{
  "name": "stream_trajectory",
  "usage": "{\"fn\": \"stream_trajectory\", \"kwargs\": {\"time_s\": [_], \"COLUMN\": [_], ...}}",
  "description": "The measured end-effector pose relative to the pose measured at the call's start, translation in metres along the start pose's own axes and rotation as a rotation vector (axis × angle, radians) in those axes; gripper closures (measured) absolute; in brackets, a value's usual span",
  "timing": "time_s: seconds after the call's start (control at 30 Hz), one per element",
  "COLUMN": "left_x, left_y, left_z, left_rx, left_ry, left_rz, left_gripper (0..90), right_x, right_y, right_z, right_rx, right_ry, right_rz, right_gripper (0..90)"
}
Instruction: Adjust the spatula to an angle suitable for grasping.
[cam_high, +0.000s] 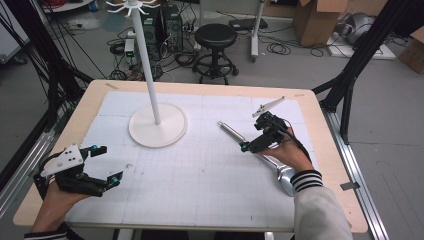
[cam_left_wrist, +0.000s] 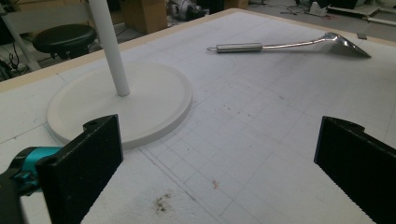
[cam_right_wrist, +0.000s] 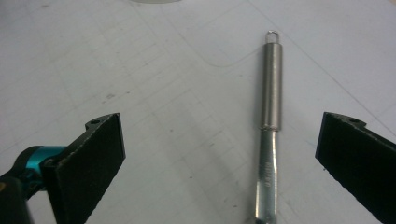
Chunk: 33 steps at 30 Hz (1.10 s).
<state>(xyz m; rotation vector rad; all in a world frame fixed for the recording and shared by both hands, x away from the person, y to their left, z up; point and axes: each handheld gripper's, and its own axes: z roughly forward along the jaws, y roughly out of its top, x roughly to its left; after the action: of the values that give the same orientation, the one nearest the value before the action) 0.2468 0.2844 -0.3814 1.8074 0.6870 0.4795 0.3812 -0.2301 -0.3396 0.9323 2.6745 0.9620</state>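
A steel utensil (cam_high: 231, 131) with a round handle and a hanging loop lies on the white mat at the right, its broad head (cam_high: 286, 177) toward the front edge. My right gripper (cam_high: 252, 135) hovers over its shaft, open. In the right gripper view the utensil (cam_right_wrist: 271, 84) lies between the jaws of the right gripper (cam_right_wrist: 219, 163), nearer the right one, and neither pad touches it. My left gripper (cam_high: 111, 164) rests open and empty at the front left. The left gripper (cam_left_wrist: 219, 172) faces the utensil (cam_left_wrist: 261, 46) across the mat.
A white hook stand (cam_high: 158, 127) with a round base and tall pole stands at the mat's centre back; its base (cam_left_wrist: 140, 102) lies just ahead of the left jaw. The gridded mat (cam_high: 200, 170) covers a wooden table. Beyond it are a black stool (cam_high: 215, 36), cables and boxes.
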Motion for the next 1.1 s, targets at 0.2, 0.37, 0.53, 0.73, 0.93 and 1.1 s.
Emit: {"fn": "stream_trajectory", "kwargs": {"time_s": [0.2,0.37,0.53,0.73,0.93,1.1], "left_x": [0.0,0.0,0.0,-0.001,-0.001,-0.001], "left_y": [0.0,-0.001,-0.001,0.0,-0.001,0.0], "left_z": [0.0,0.0,0.0,0.0,0.0,0.001], "left_rx": [-0.001,0.001,0.002,-0.003,-0.001,0.001], "left_ry": [0.0,0.0,-0.002,-0.003,-0.007,-0.007], "left_rz": [-0.002,-0.004,0.001,0.0,-0.002,0.001], "left_gripper": [1.7,1.7,1.7,1.7,1.7,1.7], "right_x": [-0.01,-0.016,-0.023,-0.028,-0.032,-0.037], "right_y": [-0.008,-0.018,-0.026,-0.032,-0.035,-0.039], "right_z": [0.008,0.014,0.02,0.027,0.033,0.038], "right_rx": [0.02,0.03,0.048,0.097,0.143,0.185], "right_ry": [-0.033,-0.056,-0.052,-0.052,-0.059,-0.049], "right_rz": [-0.003,-0.009,0.006,0.016,0.026,0.051], "right_gripper": [0.5,0.5,0.6,4.8,15.8,23.9]}}
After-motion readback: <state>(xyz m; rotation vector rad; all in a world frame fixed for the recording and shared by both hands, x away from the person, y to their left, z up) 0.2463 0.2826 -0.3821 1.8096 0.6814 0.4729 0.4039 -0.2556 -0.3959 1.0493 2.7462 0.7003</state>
